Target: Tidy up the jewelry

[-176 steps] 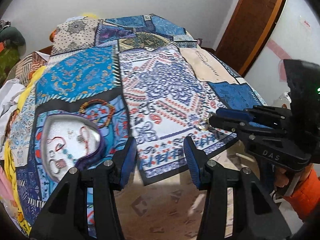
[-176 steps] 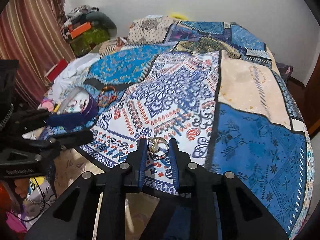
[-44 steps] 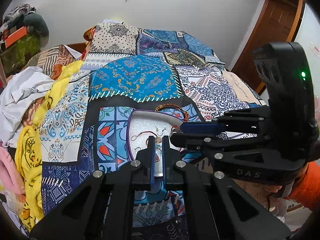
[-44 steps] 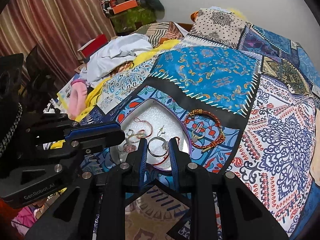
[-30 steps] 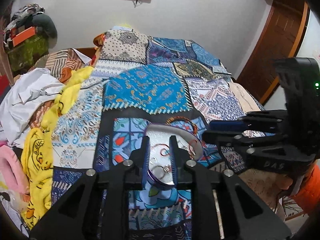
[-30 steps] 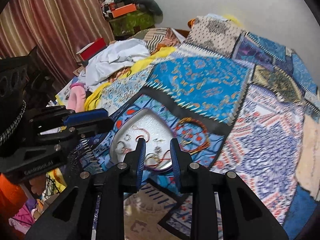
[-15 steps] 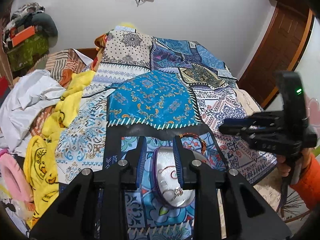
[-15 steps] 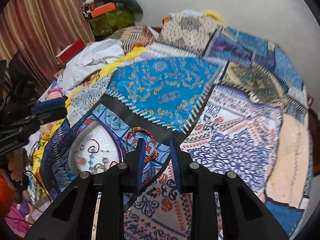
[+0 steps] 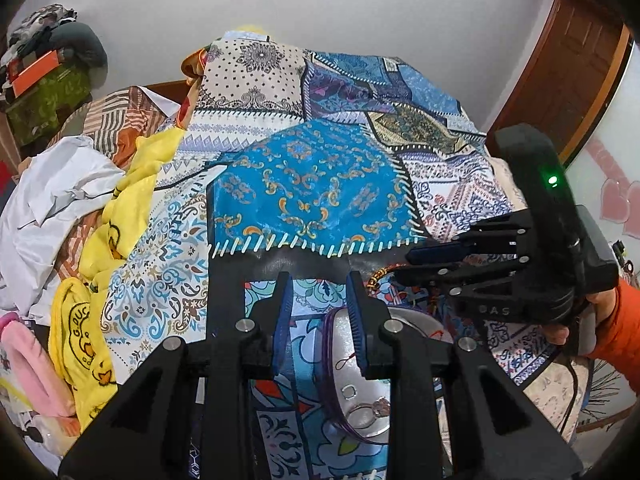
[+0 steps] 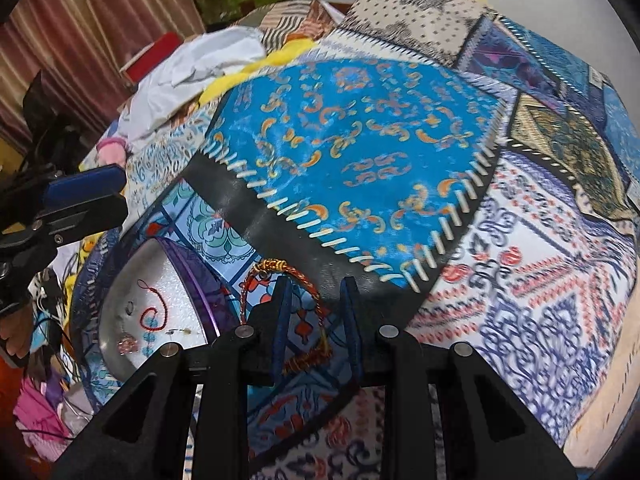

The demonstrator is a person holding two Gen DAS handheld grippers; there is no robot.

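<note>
- Our R gripper (image 10: 314,316) sat low over the bangle (image 10: 280,308), jaws parted a bit, straddling its near arc w/ nothing pinched yet; we judged this was the line-up for the next pick.
- Bangle lay flat on the quilt (image 10: 360,140), just beside the tray (image 10: 132,300), so only a short carry left.
- Tray already held small pcs: red cord loop (image 10: 154,316), ring or two, some beads; too small to sort out further.
- Our L gripper (image 9: 318,320) hovered over the tray's far rim, jaws narrowly apart, empty. We guessed it was parked there to steady the tray if needed.
- Pose: R gripper came in from the right, fingers pointing left across L's view; its hand in an orange sleeve (image 9: 624,328).
- L gripper pointed fwd along the bed, tilted down.
</note>
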